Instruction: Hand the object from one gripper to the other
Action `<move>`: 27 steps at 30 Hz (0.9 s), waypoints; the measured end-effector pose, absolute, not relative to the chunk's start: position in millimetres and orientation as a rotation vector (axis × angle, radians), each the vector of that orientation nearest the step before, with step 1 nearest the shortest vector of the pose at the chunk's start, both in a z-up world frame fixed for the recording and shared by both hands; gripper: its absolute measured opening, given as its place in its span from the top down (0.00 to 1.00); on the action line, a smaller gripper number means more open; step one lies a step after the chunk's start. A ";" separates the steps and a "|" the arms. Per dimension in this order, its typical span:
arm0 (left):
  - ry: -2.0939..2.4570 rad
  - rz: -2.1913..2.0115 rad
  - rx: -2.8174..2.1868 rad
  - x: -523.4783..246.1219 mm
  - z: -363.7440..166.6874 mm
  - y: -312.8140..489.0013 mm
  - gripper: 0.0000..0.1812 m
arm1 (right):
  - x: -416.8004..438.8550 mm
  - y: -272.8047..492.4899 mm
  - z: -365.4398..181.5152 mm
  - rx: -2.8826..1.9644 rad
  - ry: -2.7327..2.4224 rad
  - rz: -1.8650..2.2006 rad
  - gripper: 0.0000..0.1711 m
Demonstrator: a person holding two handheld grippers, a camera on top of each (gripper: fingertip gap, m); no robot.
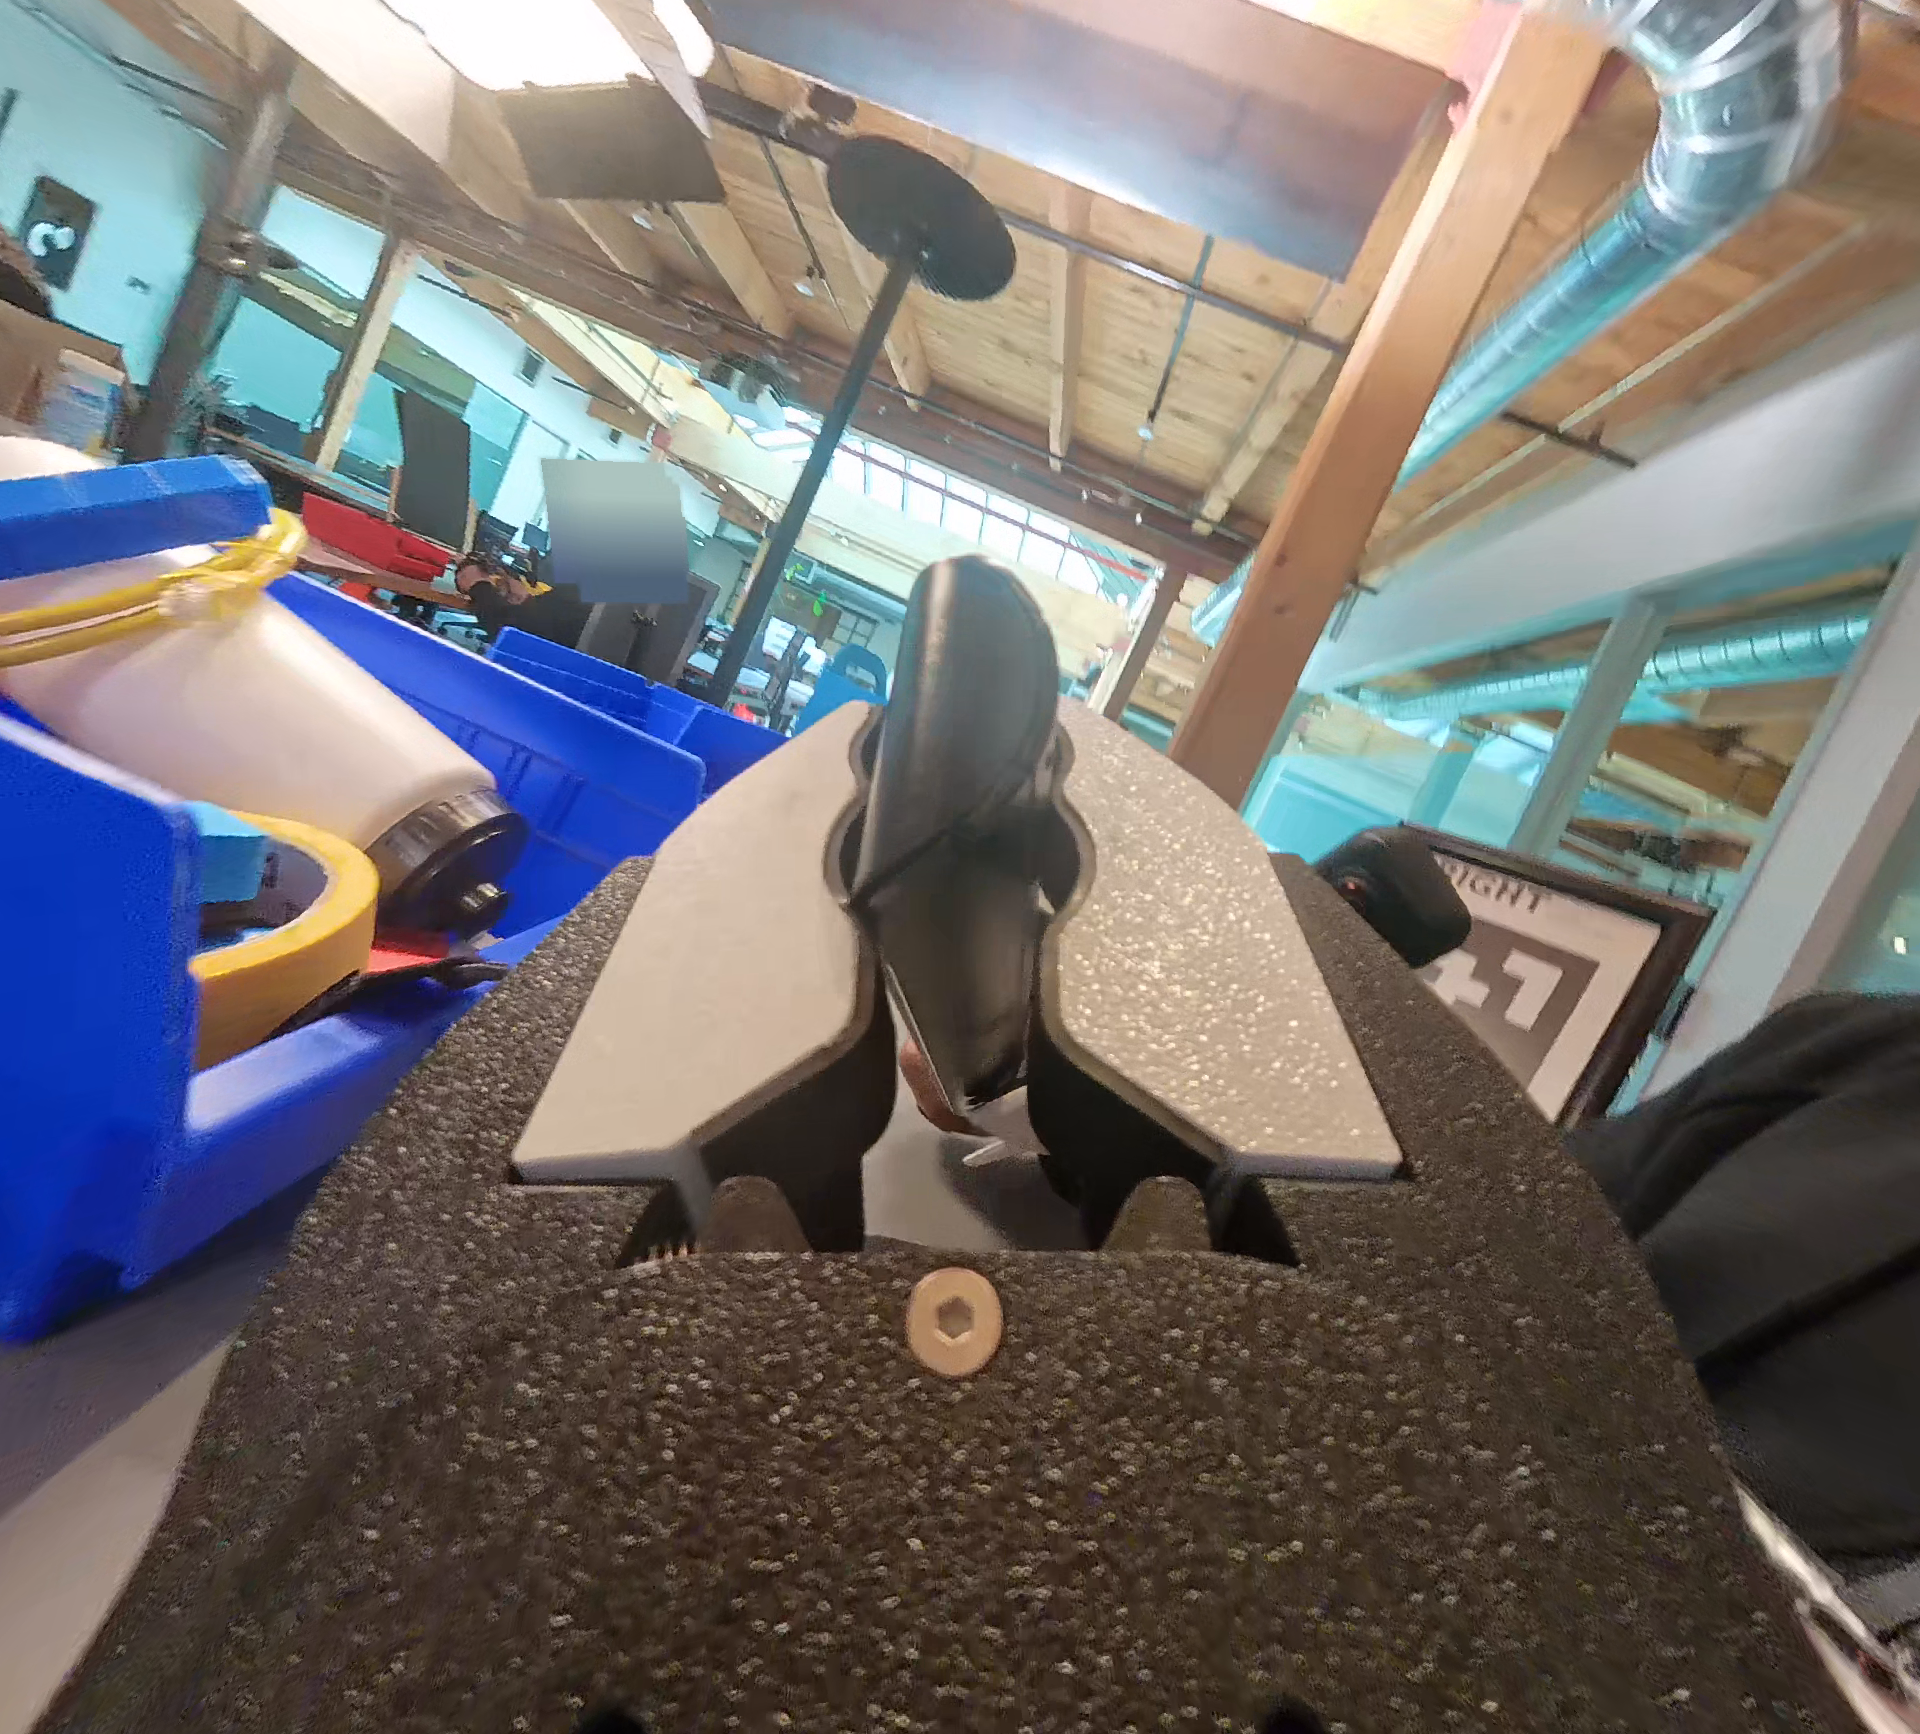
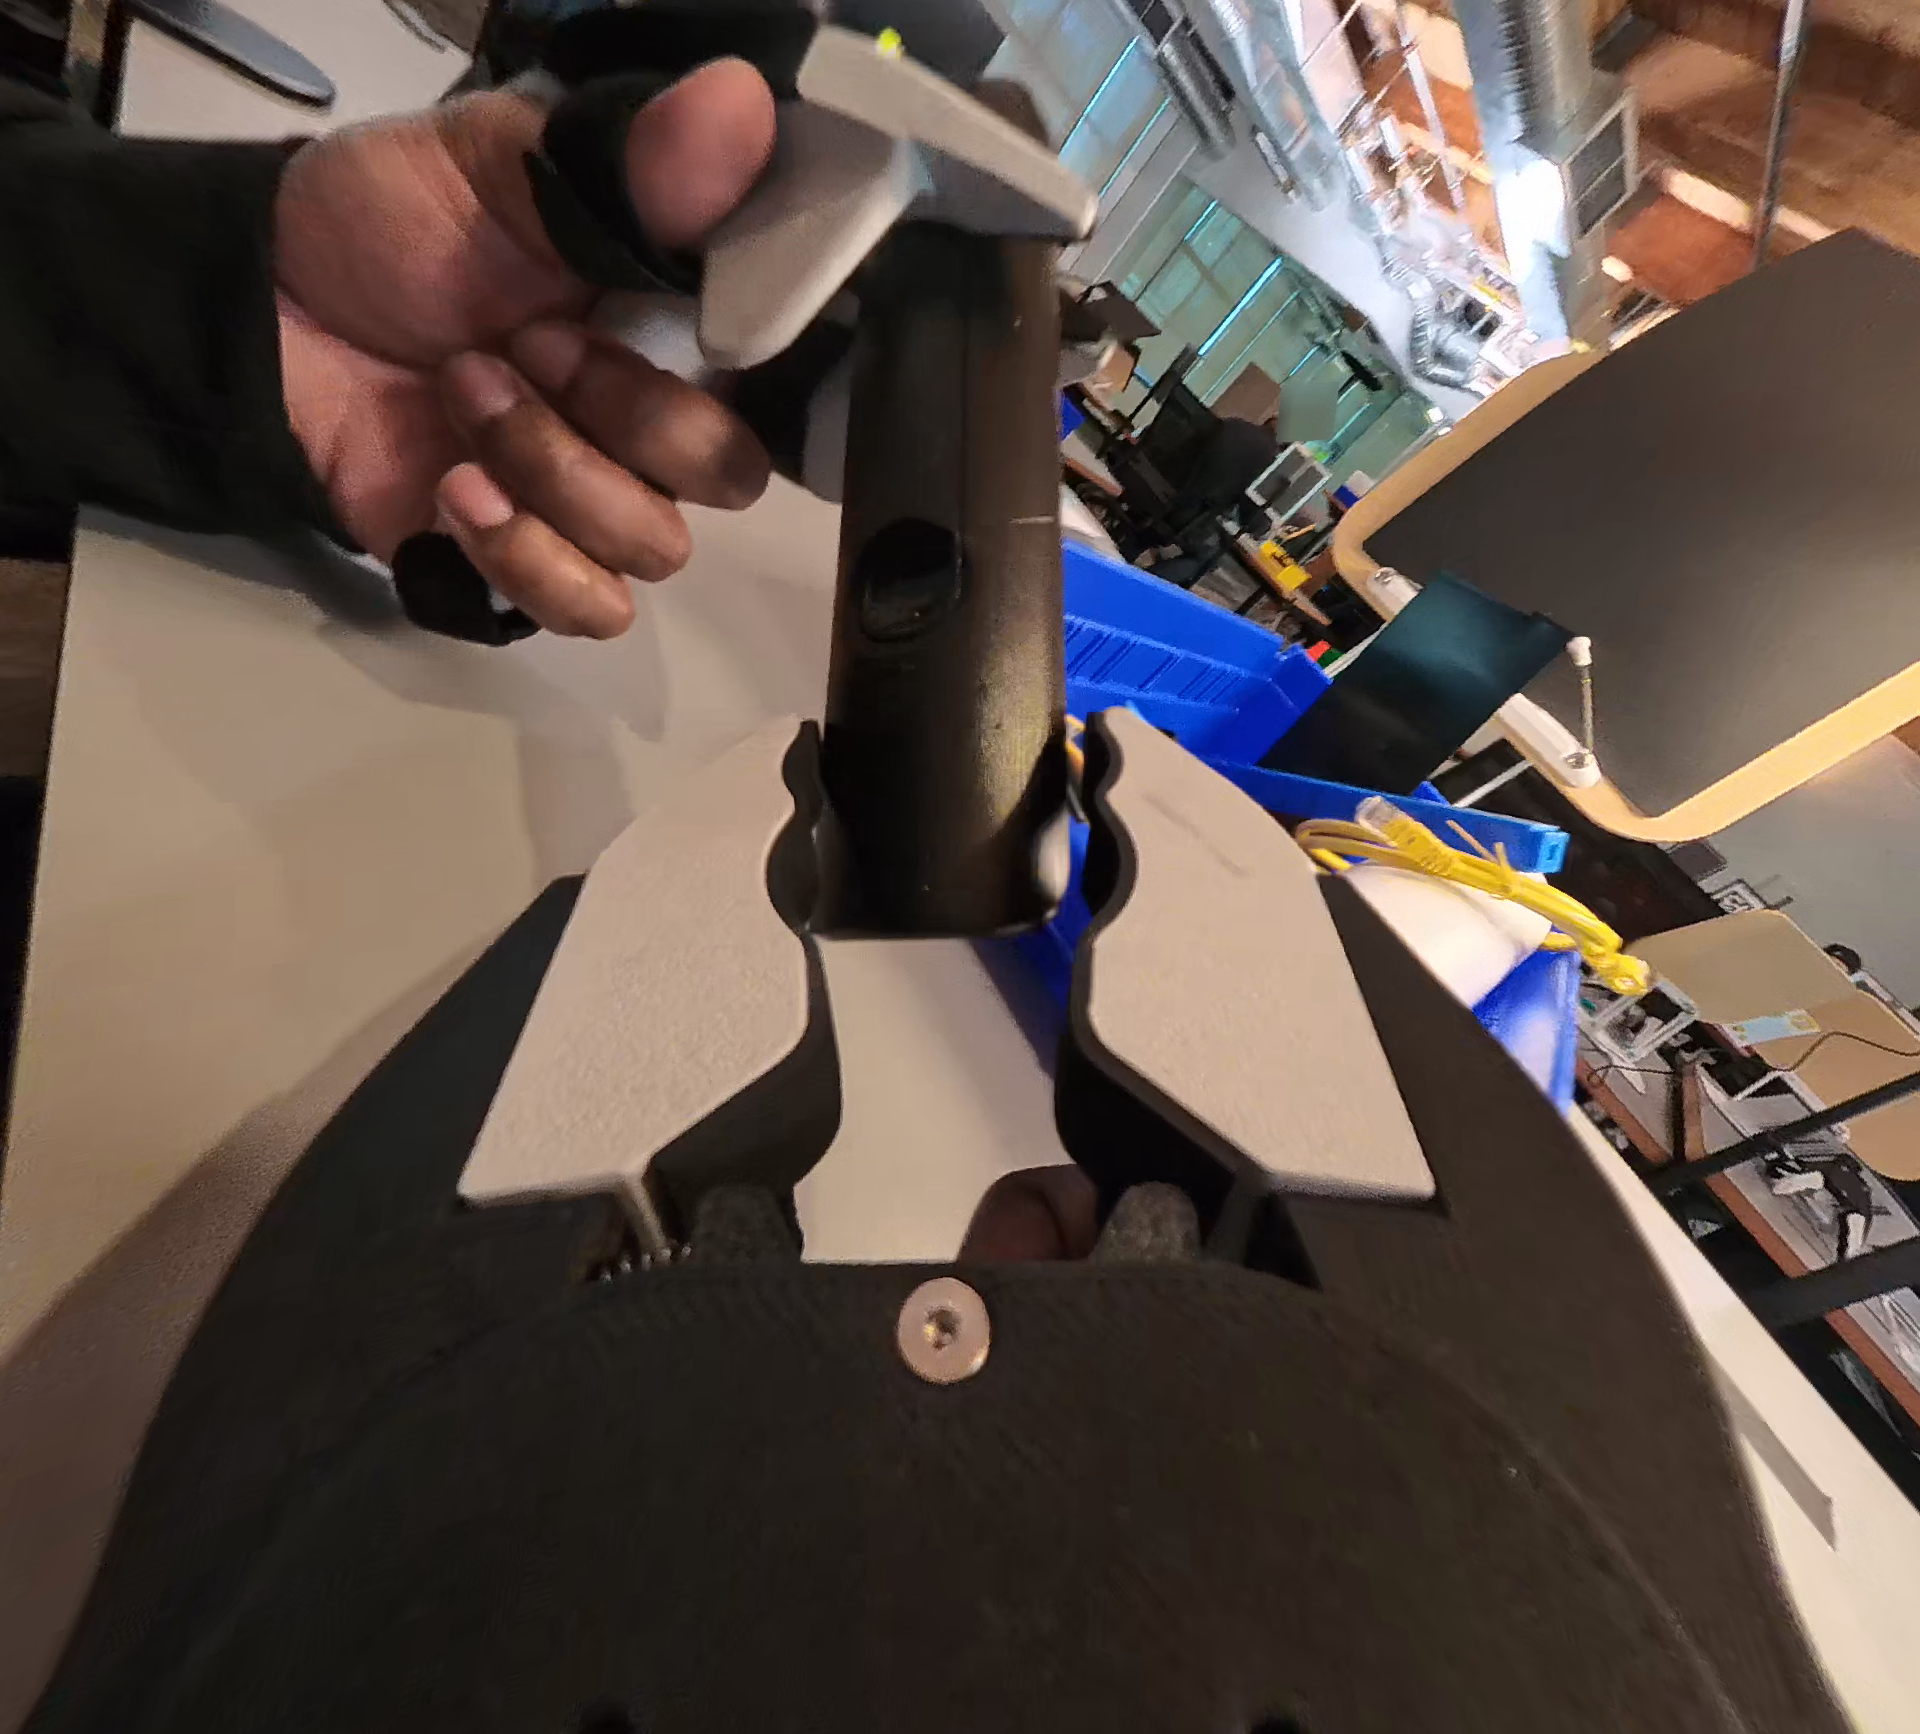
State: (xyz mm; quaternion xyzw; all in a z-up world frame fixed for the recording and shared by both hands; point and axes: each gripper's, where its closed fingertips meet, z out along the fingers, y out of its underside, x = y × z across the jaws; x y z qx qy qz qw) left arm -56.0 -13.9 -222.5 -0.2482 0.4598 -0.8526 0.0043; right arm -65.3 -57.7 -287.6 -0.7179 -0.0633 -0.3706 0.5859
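Black, tube-like object (image 2: 940, 583) spans both grippers lengthwise: left gripper (image 2: 883, 230) clamps its far end, while right gripper (image 2: 940, 837) brackets the near end, fingers seemingly touching.

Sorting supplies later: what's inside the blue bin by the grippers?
The blue bin holds a white roll, yellow tape and a yellow cable; its walls hide anything beneath.
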 end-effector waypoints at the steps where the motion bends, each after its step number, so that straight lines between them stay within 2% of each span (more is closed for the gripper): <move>1: 1.405 -2.683 -0.820 -51.9 -223.0 -9.1 0.85 | -65.5 -59.1 -283.5 -1.650 -0.141 -0.871 0.71; 14: 1.207 -2.881 -0.972 -41.8 -222.1 7.2 0.85 | -70.6 -57.9 -269.1 -1.549 -0.243 -1.123 0.58; 27: 1.264 -3.044 -0.977 -49.8 -223.6 -19.8 0.85 | -78.6 -49.7 -273.6 -1.537 -0.366 -1.284 0.58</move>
